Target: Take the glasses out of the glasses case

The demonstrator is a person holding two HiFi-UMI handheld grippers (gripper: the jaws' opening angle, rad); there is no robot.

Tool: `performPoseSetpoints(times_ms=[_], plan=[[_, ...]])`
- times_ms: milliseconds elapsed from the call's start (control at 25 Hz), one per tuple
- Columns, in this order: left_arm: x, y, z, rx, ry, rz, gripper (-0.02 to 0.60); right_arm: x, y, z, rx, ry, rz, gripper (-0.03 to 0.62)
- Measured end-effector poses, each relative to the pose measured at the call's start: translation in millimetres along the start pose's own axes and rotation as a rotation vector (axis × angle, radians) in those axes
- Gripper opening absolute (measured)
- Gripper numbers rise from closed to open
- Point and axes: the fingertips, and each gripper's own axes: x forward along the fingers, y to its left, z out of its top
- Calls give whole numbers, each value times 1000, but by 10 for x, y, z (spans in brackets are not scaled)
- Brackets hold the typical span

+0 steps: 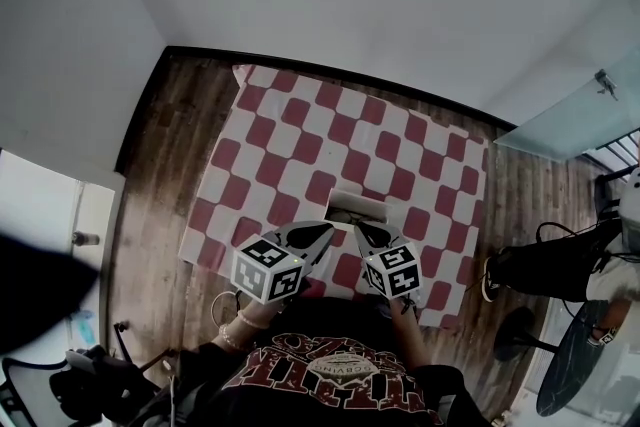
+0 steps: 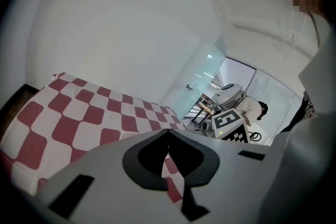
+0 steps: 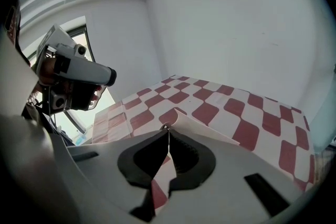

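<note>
1. My left gripper (image 2: 168,131) and right gripper (image 3: 167,128) are both clenched, tips meeting with nothing between the jaws. They hover side by side over the near edge of the table.
2. The glasses case (image 1: 358,203), a white oblong, lies on the checked cloth (image 1: 300,145) just ahead of both tips.
3. I cannot see the glasses, and I cannot tell whether the lid is up.
4. The case looks like a stiff, smooth, light shell, so I judge it will skid on the cloth. I would pin its base edge with one gripper and work the lid with the other.
5. The glasses should be light and fragile. I would take them by the bridge or a temple arm, gently, never by the lenses.
</note>
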Motion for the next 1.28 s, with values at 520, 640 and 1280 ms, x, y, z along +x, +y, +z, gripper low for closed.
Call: performPoseSetpoints(times_ms=[520, 640, 1280], plan=[[-42, 143, -86, -31, 5, 26, -2, 238, -39, -122, -33, 73, 12, 21], [-54, 171, -92, -37, 4, 33, -2, 288, -53, -144, -35, 89, 17, 21], [-79, 292, -146, -65, 6, 48, -2, 461, -132, -335, -146, 199, -17, 21]])
